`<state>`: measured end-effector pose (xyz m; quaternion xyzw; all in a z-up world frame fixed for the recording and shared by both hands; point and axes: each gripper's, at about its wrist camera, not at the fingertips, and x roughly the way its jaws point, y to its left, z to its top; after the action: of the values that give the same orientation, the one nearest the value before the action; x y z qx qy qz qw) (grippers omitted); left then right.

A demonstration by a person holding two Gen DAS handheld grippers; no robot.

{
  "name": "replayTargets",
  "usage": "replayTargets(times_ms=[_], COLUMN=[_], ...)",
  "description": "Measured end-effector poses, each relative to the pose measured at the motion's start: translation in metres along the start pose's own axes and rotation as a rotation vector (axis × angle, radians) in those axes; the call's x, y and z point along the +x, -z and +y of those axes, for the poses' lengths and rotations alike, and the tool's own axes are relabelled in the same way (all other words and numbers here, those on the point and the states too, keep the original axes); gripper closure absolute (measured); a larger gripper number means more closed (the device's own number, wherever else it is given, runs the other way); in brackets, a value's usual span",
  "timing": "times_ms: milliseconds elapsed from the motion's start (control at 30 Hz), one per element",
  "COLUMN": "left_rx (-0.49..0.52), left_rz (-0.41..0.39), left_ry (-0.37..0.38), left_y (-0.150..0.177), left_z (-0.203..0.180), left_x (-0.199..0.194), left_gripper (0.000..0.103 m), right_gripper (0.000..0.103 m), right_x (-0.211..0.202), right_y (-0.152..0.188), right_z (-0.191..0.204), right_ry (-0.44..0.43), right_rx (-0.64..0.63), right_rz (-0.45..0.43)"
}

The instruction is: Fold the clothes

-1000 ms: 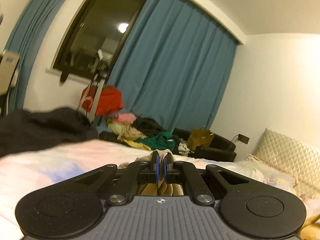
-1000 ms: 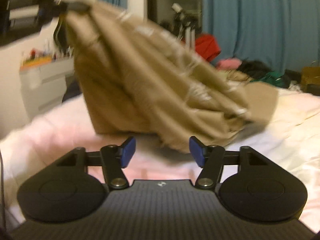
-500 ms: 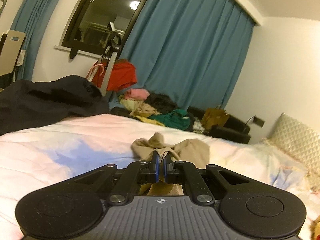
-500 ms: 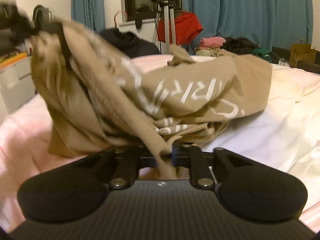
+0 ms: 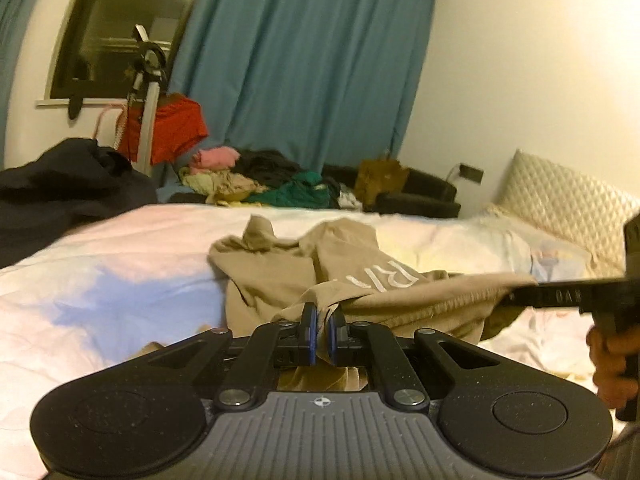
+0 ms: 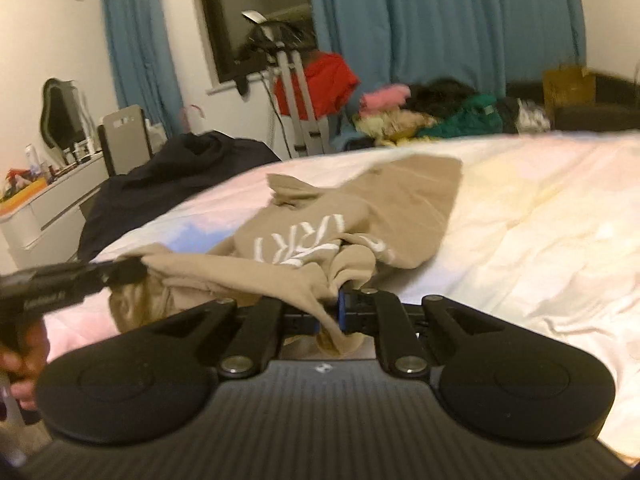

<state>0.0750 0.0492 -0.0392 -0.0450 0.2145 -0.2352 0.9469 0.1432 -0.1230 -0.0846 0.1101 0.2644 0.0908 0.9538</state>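
Observation:
A tan T-shirt (image 5: 276,276) with white lettering lies crumpled on the bed (image 5: 100,280), its near edge lifted and pulled between both grippers. In the left wrist view my left gripper (image 5: 321,314) pinches a fold of that edge; its jaws are opening slightly, with cloth still pressed between the pads. My right gripper (image 5: 510,296) reaches in from the right and grips the same edge. In the right wrist view my right gripper (image 6: 330,300) is shut on bunched tan T-shirt (image 6: 360,216) cloth. My left gripper (image 6: 134,272) holds the edge at the far left.
A dark garment (image 5: 60,184) is heaped at the bed's left side. Behind it are a pile of clothes (image 5: 260,184), a red garment (image 5: 176,128) on a stand and blue curtains. A quilted headboard (image 5: 560,208) is at right, a white dresser (image 6: 48,204) at left.
The shirt came down from hanging in the air onto the bed. My right gripper closed on its edge, and the two grippers moved apart, stretching that edge.

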Motion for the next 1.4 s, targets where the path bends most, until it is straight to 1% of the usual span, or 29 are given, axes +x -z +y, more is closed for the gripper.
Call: replayTargets(times_ms=[67, 100, 133, 167, 200, 233, 267, 300, 367, 400, 433, 467, 500, 533, 567, 667, 767, 900, 1000, 1033, 1067, 1100, 1133, 1167, 1200, 1267, 1333, 1400], left_rx=[0.007, 0.004, -0.001, -0.006, -0.013, -0.023, -0.039, -0.048, -0.055, -0.058, -0.051, -0.036, -0.020, -0.004, 0.009, 0.043, 0.086, 0.108, 0.109, 0.109, 0.108, 0.109, 0.112, 0.115, 0.127, 0.160, 0.153, 0.168], left_rz=[0.016, 0.017, 0.014, 0.012, 0.006, -0.003, -0.007, -0.004, 0.010, 0.018, 0.033, 0.056, 0.077, 0.097, 0.101, 0.075, 0.040, -0.008, -0.007, 0.007, 0.034, 0.064, 0.097, 0.131, 0.158, 0.202, 0.247, 0.264], left_ry=[-0.032, -0.050, -0.068, -0.086, -0.109, -0.142, -0.191, -0.236, -0.304, -0.337, -0.355, -0.360, -0.364, -0.368, -0.371, -0.375, -0.393, -0.363, -0.311, -0.293, -0.274, -0.253, -0.231, -0.209, -0.198, -0.206, -0.259, -0.327], left_y=[0.003, 0.003, 0.003, 0.003, 0.002, 0.001, 0.001, 0.001, 0.002, 0.002, 0.002, 0.002, 0.001, -0.001, -0.002, -0.009, -0.015, -0.020, -0.020, -0.019, -0.016, -0.012, -0.007, -0.001, 0.004, 0.014, 0.023, 0.029], left_z=[0.002, 0.004, 0.006, 0.009, 0.012, 0.016, 0.021, 0.026, 0.034, 0.039, 0.042, 0.043, 0.043, 0.043, 0.041, 0.034, 0.019, 0.000, -0.014, -0.019, -0.025, -0.031, -0.038, -0.044, -0.050, -0.060, -0.059, -0.058], left_x=[0.011, 0.016, 0.019, 0.022, 0.024, 0.025, 0.028, 0.031, 0.035, 0.037, 0.039, 0.041, 0.042, 0.043, 0.041, 0.031, 0.014, -0.013, -0.027, -0.028, -0.026, -0.021, -0.015, -0.008, 0.000, 0.017, 0.036, 0.047], left_gripper=[0.095, 0.095, 0.095, 0.095, 0.095, 0.095, 0.094, 0.091, 0.087, 0.078, 0.074, 0.061, 0.056, 0.056, 0.054, 0.048, 0.043, 0.042, 0.042, 0.042, 0.042, 0.044, 0.045, 0.050, 0.056, 0.060, 0.063, 0.071], right_gripper=[0.081, 0.072, 0.067, 0.055, 0.039, 0.029, 0.011, 0.012, 0.011, 0.011, 0.011, 0.011, 0.011, 0.011, 0.011, 0.011, 0.011, 0.011, 0.012, 0.012, 0.017, 0.035, 0.039, 0.041, 0.046, 0.053, 0.053, 0.053], right_x=[0.017, 0.024, 0.032, 0.038, 0.042, 0.045, 0.045, 0.044, 0.038, 0.034, 0.032, 0.030, 0.029, 0.028, 0.026, 0.022, 0.016, 0.011, 0.002, -0.001, -0.004, -0.006, -0.006, -0.005, -0.003, 0.001, 0.008, 0.016], right_y=[0.003, 0.008, 0.014, 0.017, 0.019, 0.020, 0.020, 0.019, 0.019, 0.018, 0.019, 0.020, 0.021, 0.022, 0.023, 0.025, 0.025, 0.027, 0.026, 0.026, 0.026, 0.026, 0.027, 0.028, 0.029, 0.032, 0.034, 0.037], right_z=[-0.014, -0.019, -0.025, -0.029, -0.029, -0.028, -0.025, -0.021, -0.014, -0.010, -0.008, -0.006, -0.006, -0.008, -0.012, -0.027, -0.033, -0.021, -0.004, 0.002, 0.008, 0.013, 0.016, 0.016, 0.017, 0.018, 0.018, 0.018], right_ry=[-0.002, 0.009, 0.022, 0.023, 0.014, 0.003, -0.012, -0.044, -0.073, -0.085, -0.073, -0.056, -0.031, -0.001, 0.031, 0.122, 0.159, 0.120, 0.080, 0.067, 0.058, 0.052, 0.051, 0.041, 0.029, 0.009, -0.006, -0.005], right_rx=[0.056, 0.092, 0.129, 0.157, 0.168, 0.176, 0.170, 0.154, 0.129, 0.116, 0.110, 0.105, 0.107, 0.120, 0.142, 0.234, 0.260, 0.205, 0.127, 0.100, 0.080, 0.065, 0.059, 0.063, 0.068, 0.079, 0.088, 0.089], right_rz=[0.052, 0.088, 0.126, 0.150, 0.159, 0.165, 0.169, 0.164, 0.144, 0.133, 0.122, 0.112, 0.103, 0.089, 0.072, 0.035, 0.010, -0.025, -0.080, -0.098, -0.110, -0.115, -0.112, -0.101, -0.088, -0.058, -0.025, 0.002])
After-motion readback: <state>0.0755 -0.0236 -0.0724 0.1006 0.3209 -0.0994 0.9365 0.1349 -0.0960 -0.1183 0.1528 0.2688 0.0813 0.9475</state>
